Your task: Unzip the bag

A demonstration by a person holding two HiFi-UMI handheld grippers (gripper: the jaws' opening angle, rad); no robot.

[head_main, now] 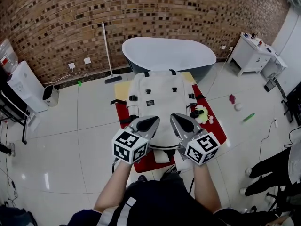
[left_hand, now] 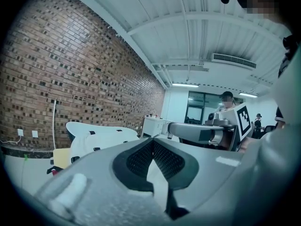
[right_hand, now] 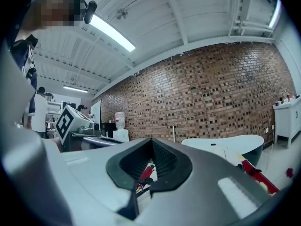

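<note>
White bag (head_main: 160, 98) is seen lying flat on a red mat (head_main: 146, 163) on the tiled floor, its far end just before a white bathtub (head_main: 169, 51) that stands against a brick wall (head_main: 141, 13). The black buckles on its upper face are visible; its zipper cannot be made out. A small yellow-green item (head_main: 201, 113) is noted on the mat, just beside the bag's right edge. Left gripper (head_main: 149, 122) and right gripper (head_main: 178, 121) are held side by side, near each other, over the near end of the bag. In the left gripper view the jaws are seen clenched together, pads meeting, with nothing gripped. In the right gripper view the jaws are likewise pressed closed and empty. Both are pointed level toward the wall.
</note>
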